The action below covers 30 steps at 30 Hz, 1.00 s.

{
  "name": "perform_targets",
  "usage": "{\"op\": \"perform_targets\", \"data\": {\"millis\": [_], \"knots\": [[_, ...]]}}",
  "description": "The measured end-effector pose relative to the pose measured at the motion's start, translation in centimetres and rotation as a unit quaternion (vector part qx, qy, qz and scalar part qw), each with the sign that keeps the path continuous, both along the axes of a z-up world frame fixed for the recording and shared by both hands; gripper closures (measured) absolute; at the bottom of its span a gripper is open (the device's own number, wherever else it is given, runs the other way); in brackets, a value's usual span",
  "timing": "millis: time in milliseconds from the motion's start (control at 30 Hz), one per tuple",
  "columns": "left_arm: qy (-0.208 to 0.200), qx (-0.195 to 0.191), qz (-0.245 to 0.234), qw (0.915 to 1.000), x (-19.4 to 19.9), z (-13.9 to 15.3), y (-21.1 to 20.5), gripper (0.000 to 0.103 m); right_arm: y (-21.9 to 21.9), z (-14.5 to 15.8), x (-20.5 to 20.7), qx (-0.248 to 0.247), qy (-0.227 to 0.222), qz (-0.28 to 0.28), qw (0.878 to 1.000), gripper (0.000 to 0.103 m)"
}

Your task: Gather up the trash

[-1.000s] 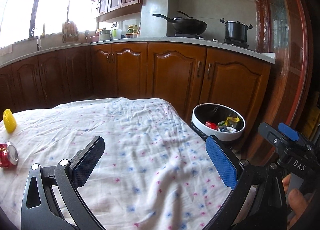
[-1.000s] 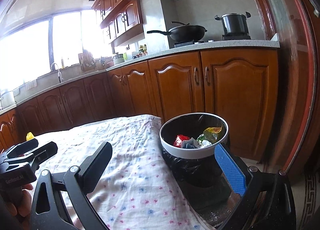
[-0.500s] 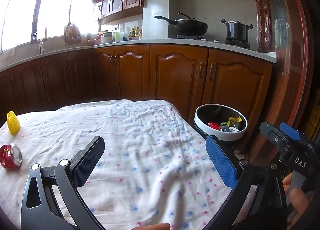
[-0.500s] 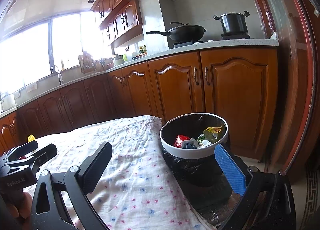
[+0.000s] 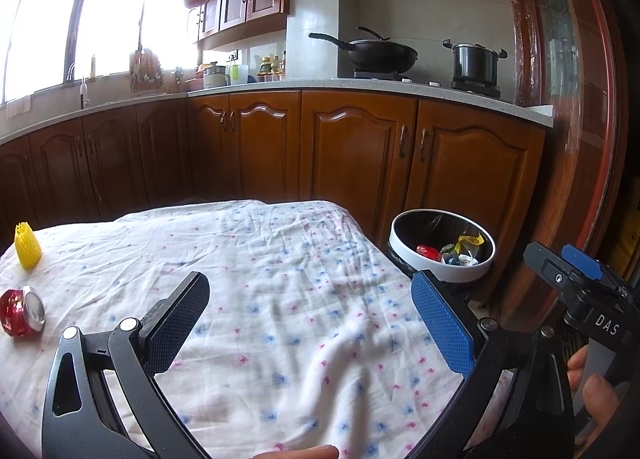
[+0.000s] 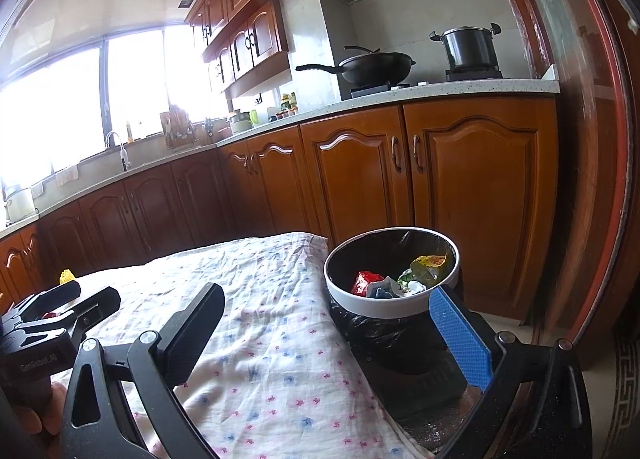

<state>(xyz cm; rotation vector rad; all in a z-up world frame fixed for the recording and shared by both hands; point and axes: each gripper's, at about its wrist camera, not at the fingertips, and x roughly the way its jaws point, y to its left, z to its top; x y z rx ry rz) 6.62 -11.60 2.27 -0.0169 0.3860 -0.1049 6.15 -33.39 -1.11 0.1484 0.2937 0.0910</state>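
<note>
Left tongs (image 5: 308,313) agape; crushed can (image 5: 22,312) part cut off.

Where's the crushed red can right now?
In the left wrist view, the crushed red can lies at the far left edge of the tablecloth, just nearer the camera than the yellow foam net.

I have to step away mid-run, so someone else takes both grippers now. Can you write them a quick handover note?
Left hand-held gripper: open, empty, above the tablecloth.
Right hand-held gripper: open, empty, near the trash bin.
Done: several wrappers already lie in the bin, which stands off the table's right edge.
Left: the crushed red can and the yellow foam net lie at the table's far left. Both go into the bin.
</note>
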Motion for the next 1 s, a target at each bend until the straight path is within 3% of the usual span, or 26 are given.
{"op": "perform_targets", "data": {"millis": [1000], "knots": [[-0.005, 0.001, 0.008, 1.0000, -0.31, -0.10, -0.25, 0.000, 0.33, 0.03, -0.13, 0.007, 0.000, 0.005, 1.000, 0.000]]}}
